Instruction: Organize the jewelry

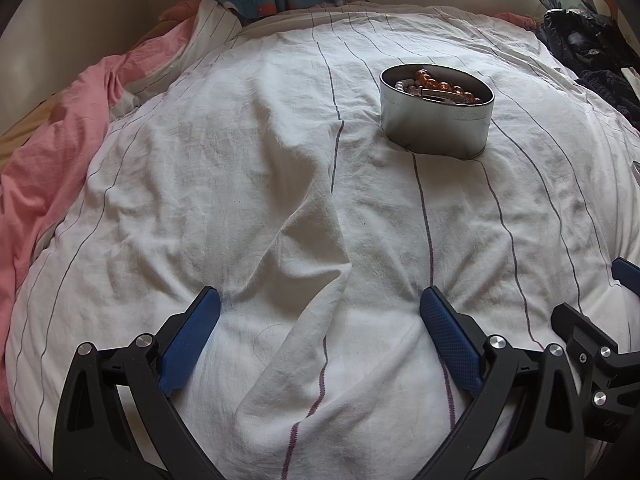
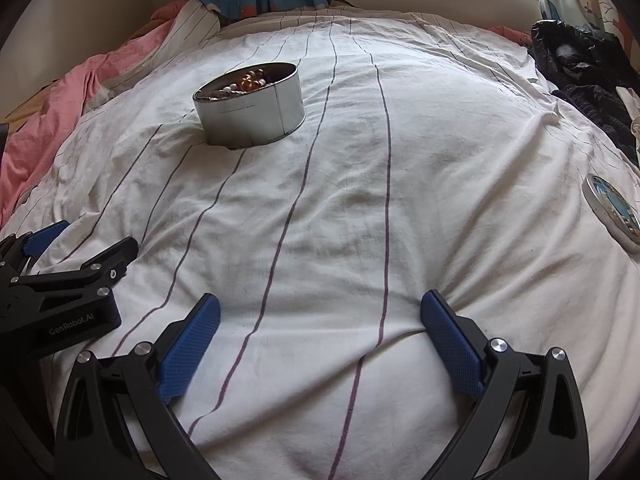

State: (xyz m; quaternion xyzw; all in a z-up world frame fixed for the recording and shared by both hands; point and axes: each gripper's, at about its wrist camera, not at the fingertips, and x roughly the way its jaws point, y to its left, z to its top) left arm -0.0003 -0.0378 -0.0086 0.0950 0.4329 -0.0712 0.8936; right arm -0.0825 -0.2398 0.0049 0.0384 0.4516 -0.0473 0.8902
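An oval silver metal tin [image 1: 436, 120] sits open on a rumpled white bedsheet with thin dark stripes [image 1: 248, 184], holding an amber-orange beaded bracelet [image 1: 444, 82], pale pearl-like beads [image 1: 402, 85] and a silvery metal piece. In the foreground, the left gripper [image 1: 320, 300], black with blue textured pads [image 1: 188, 344], rests spread wide and empty against the cloth. A crumpled pink blanket [image 1: 52, 148] lies at left; part of the right gripper [image 1: 600, 352] shows at the lower right edge.
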